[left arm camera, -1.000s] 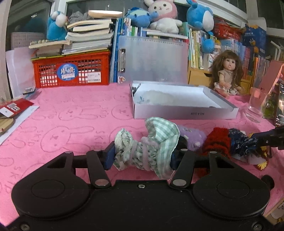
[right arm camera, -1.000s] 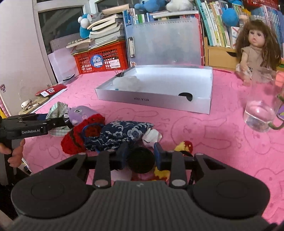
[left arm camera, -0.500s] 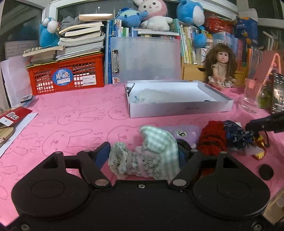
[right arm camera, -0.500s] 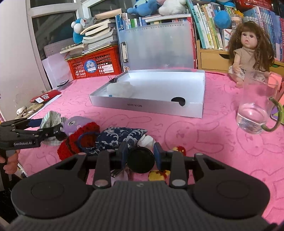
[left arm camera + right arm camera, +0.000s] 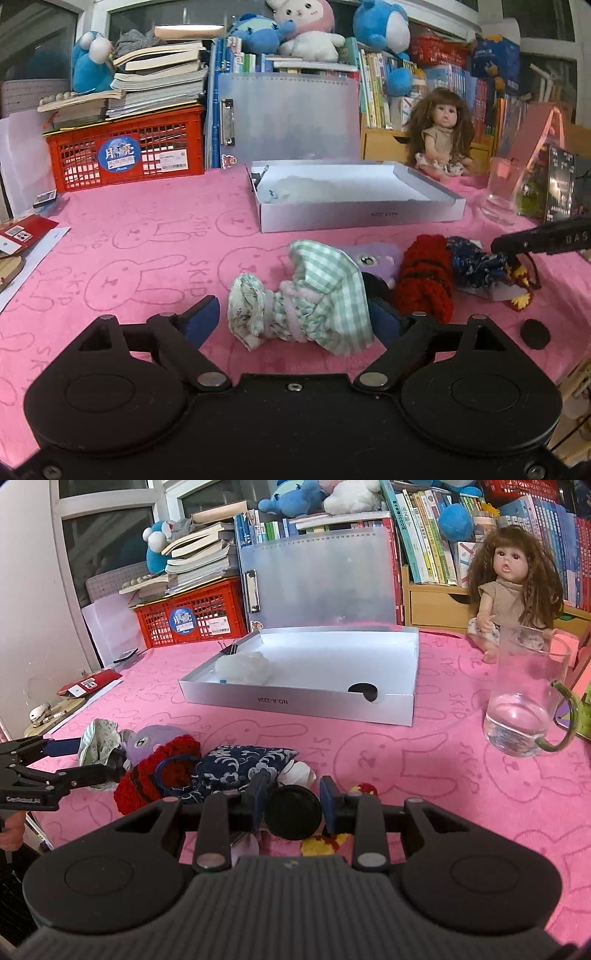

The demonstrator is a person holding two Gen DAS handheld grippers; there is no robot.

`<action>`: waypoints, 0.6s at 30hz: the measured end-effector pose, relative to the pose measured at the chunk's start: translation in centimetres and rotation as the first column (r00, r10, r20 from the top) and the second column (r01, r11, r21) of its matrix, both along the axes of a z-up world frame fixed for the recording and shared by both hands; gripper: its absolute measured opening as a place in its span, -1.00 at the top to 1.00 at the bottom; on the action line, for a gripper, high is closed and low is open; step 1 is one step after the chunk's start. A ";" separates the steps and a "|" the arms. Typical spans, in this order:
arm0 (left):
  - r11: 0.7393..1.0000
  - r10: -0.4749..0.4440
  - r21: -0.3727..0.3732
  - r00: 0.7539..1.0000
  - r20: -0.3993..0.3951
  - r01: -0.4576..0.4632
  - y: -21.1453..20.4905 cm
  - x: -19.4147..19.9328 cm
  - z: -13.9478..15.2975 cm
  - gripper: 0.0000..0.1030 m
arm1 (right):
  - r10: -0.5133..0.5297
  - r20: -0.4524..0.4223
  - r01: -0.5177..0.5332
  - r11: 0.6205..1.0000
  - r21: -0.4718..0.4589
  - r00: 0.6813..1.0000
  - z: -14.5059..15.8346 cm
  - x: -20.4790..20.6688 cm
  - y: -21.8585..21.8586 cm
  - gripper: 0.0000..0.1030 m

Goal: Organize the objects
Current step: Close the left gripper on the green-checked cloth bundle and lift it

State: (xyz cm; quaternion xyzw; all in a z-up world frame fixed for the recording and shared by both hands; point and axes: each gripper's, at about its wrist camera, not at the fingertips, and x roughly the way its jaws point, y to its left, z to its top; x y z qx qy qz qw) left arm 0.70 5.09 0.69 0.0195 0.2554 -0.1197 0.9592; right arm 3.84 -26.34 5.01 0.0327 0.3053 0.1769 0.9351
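A green checked cloth bundle (image 5: 303, 302) lies on the pink table cover between the open fingers of my left gripper (image 5: 291, 321), which no longer squeezes it. Right of it lie a purple plush (image 5: 373, 258), a red knitted piece (image 5: 424, 273) and a dark blue floral pouch (image 5: 472, 262). My right gripper (image 5: 293, 805) is shut on a black round disc (image 5: 291, 812), held above the cover in front of the pouch (image 5: 243, 764). A shallow white box (image 5: 314, 698) with a white fluffy item (image 5: 243, 666) stands behind.
A glass mug (image 5: 524, 701) with water stands at the right, a doll (image 5: 509, 587) behind it. A red crate (image 5: 125, 155) with books, a grey folder (image 5: 291, 118) and bookshelves line the back. A small black disc (image 5: 535, 334) lies at the right edge. Red cards (image 5: 22, 232) lie at left.
My left gripper has opened and let go of the checked bundle, which now rests on the cover. My right gripper has lifted slightly with the black disc still in it.
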 end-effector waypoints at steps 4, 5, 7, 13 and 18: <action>0.997 0.014 -0.075 1.000 0.007 -0.014 1.3 -0.2 0.4 -0.54 | -0.005 0.000 0.005 1.000 0.000 1.000 -0.1 0.0 -0.1 0.30; 0.996 0.013 -0.092 1.000 0.005 -0.013 1.5 -0.2 0.4 -0.52 | -0.007 0.000 0.007 1.000 0.000 1.000 -0.1 0.0 -0.1 0.30; 0.994 0.022 -0.105 1.000 -0.007 -0.023 1.8 0.1 0.3 -0.52 | -0.008 0.001 0.008 1.000 -0.002 1.000 -0.1 0.0 0.0 0.30; 0.993 0.054 -0.100 0.996 -0.072 -0.061 1.4 1.7 -0.9 -0.48 | -0.009 0.001 0.009 1.000 -0.003 1.000 -0.2 0.0 0.0 0.29; 0.987 0.105 -0.110 0.990 -0.093 -0.115 1.3 2.6 -1.2 0.03 | -0.007 0.000 0.007 1.000 -0.003 1.000 -0.3 0.0 0.0 0.29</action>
